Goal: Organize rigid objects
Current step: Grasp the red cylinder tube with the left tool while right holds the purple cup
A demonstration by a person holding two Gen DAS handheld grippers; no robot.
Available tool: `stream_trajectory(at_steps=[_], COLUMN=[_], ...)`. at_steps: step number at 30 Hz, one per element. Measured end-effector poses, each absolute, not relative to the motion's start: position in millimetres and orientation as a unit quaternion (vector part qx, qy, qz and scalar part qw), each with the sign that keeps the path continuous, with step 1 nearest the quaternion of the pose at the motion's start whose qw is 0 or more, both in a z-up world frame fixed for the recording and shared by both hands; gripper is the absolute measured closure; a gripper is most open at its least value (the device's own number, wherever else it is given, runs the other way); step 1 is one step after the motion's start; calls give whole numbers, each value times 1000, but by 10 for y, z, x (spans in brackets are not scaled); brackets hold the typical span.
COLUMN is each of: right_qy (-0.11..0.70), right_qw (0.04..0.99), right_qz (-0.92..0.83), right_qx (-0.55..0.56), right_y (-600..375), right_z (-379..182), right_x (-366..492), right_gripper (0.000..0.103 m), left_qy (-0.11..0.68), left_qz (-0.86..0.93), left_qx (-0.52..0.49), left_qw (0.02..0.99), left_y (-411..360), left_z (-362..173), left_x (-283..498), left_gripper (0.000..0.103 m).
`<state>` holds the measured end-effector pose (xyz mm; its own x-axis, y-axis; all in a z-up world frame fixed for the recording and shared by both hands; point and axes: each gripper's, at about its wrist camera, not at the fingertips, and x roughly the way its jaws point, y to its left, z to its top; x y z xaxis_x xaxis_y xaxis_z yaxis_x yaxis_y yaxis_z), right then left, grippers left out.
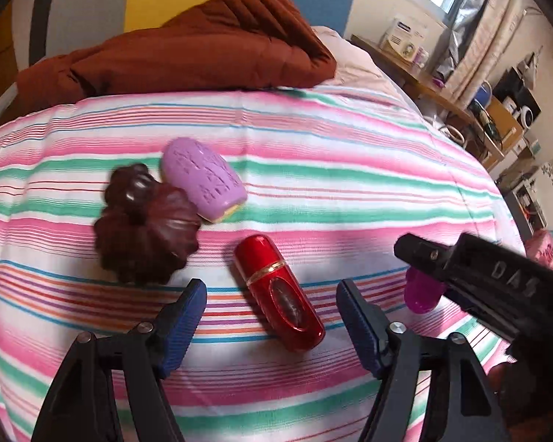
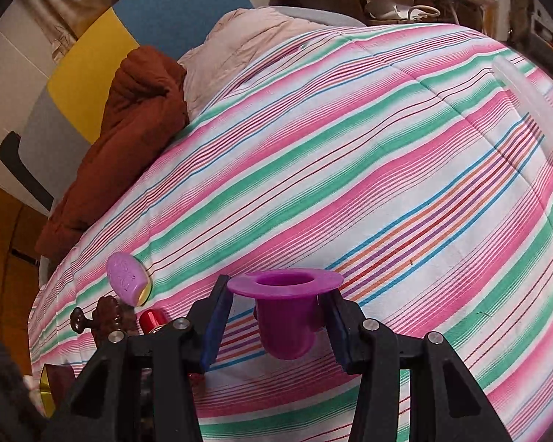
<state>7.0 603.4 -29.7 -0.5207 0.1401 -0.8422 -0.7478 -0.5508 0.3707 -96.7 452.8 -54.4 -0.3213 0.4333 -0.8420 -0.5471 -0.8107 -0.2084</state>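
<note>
A glossy red lipstick-shaped case (image 1: 280, 291) lies on the striped bedspread (image 1: 313, 191) between the blue pads of my left gripper (image 1: 272, 313). The jaws stand open, with gaps on both sides of the case. Beyond it to the left sit dark brown fluted moulds (image 1: 140, 228) and a lilac embossed piece (image 1: 202, 178). My right gripper (image 2: 276, 302) is shut on a magenta flanged cup (image 2: 284, 316), held above the bedspread. In the left wrist view that cup (image 1: 422, 293) shows at the right, under one of the right gripper's black fingers (image 1: 435, 258).
A rust-brown quilted jacket (image 1: 188, 48) and a pale pink garment (image 2: 247, 40) lie at the head of the bed. A translucent white box (image 2: 534, 110) rests on the bedspread at far right. A cluttered wooden desk (image 1: 442, 92) stands beside the bed.
</note>
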Motion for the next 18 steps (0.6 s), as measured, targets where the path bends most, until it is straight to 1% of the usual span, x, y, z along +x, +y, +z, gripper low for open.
stream_trajectory(at_steps=[1,2,4,5,10,14,18], right_qy=[382,382,380,379,385,389,389], right_qw=[278,276,274,273,268,259,244], right_qz=[785,785,787,788,787,789,796], right_qx=[-401,-401,-402,-401,-401,-398,-395], right_y=[6024,6018,6008,6004,6011,6002,5968], right_z=[-308,-311,-305,-302,-329,-337,-327], right_x=[48,39,35,34,52,36,-6], right_gripper=[54,54,54,54,54,54,54], left_qy=[64,70,81,90,72,75,54], left_qz=[815,820,825,827,816,821,817], left_qx=[-489,-479,-466,-462,-457,-441,-445], left_qw=[304,306,309,307,347,355,362], left_y=[4515,4495,4438,4410,4149,3903,3657], left_z=[-571,-579,-591,-596,-607,-603,-599], left_x=[-938,-914,-888,-886,-862,-666,-530], left_gripper=[40,46,66,78,78,78,78])
